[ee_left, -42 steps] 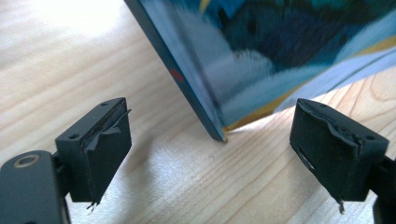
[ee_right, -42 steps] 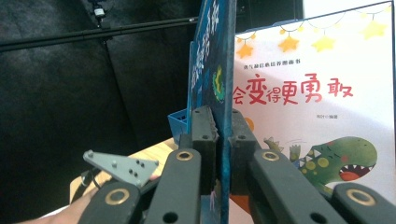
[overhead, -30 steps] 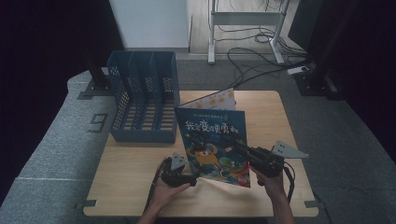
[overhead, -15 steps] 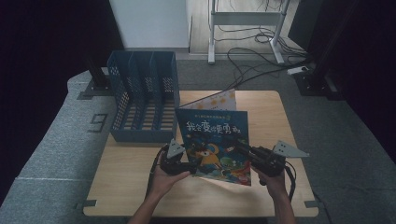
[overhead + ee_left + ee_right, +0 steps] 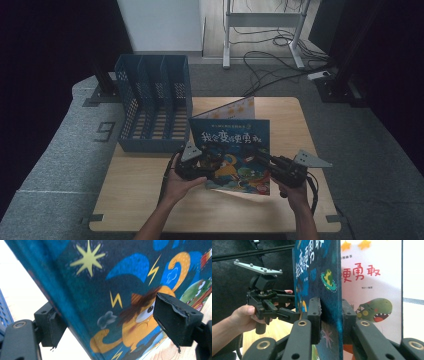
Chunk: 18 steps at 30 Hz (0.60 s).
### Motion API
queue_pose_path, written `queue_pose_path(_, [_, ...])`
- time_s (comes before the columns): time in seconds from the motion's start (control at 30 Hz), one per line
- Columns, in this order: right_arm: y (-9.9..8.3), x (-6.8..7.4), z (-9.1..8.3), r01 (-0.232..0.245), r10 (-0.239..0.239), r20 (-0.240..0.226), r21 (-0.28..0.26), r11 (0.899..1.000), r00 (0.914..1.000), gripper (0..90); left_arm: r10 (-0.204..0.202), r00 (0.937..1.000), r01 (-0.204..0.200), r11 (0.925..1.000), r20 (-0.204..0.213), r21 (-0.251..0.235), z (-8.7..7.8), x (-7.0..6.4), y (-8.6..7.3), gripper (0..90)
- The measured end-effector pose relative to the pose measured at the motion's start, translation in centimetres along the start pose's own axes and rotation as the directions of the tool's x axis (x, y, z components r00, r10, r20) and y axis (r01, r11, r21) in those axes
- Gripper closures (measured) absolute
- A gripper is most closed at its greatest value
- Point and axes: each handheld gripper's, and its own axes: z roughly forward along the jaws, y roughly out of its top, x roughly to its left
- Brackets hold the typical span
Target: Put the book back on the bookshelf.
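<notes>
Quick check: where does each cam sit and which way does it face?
High view: above the person's side, facing forward and down on the table; forearms, left hand-held gripper and right hand-held gripper.
Left gripper view: on the left hand-held gripper, facing the picture book cover; jaws open around its edge.
Right gripper view: on the right hand-held gripper, jaws shut on the cover.
All three share the book.

Both tools (image 5: 207, 167) (image 5: 265, 160) meet the picture book (image 5: 232, 150).

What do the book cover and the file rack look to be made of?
Book: probably stiff card with a smooth printed finish; the cover stays flat and thin-edged in the right gripper. Rack: likely moulded blue plastic, with a lattice of holes.
</notes>
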Motion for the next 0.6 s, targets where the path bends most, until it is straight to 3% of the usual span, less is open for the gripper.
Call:
queue_pose_path(0.33, [-0.4, -0.7, -0.1, -0.013, 0.012, 0.012, 0.008, 1.000, 0.9999, 70.8, 0.017, 0.9995, -0.016, 0.9998, 0.025, -0.011, 0.3, -0.1, 0.7, 20.3])
queue_pose_path(0.6, [-0.9, -1.2, -0.1, -0.014, 0.013, 0.035, 0.024, 1.000, 0.9993, 66.3, 0.043, 0.9990, -0.042, 0.9986, 0.015, -0.033, 0.1, -0.5, 0.9, 24.7])
